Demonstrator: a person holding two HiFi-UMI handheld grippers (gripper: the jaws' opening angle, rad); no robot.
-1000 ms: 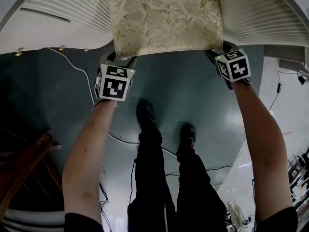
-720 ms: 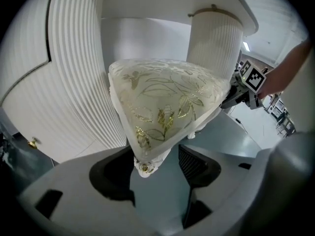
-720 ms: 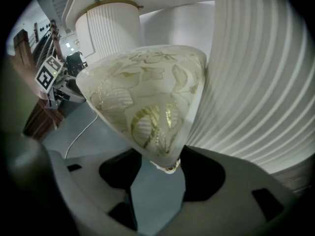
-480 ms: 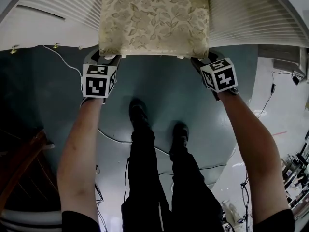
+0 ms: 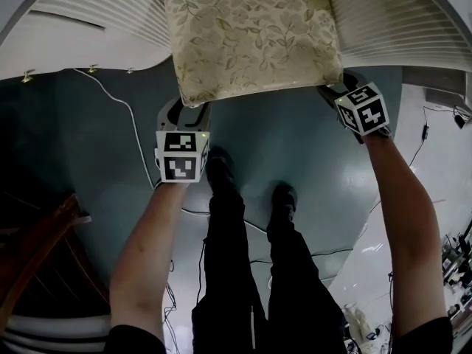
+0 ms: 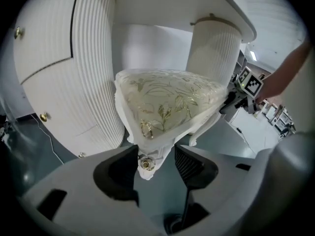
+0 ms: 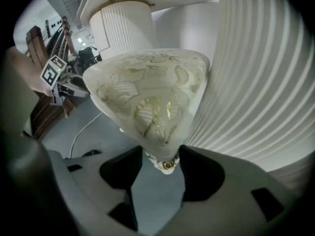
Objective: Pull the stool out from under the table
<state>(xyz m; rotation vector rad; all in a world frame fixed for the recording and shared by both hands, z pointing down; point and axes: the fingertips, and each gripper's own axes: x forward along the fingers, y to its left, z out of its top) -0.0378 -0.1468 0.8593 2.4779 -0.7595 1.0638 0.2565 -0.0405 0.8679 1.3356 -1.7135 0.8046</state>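
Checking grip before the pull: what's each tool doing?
Left tool: open, jaws have just been closing, stool corner between them.
Right tool: shut on the stool corner.

**Nothing Legible in the Room**

No words, numbers or brand names could be read anywhere. The left marker cube [image 5: 182, 155] and the right marker cube [image 5: 363, 109] carried only black-and-white square code patterns, not letters. The stool [image 5: 251, 39] showed just a leaf print.

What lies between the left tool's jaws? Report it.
The stool's corner, in the left gripper view; the left tool's jaws have just been closing, not yet pinching it.
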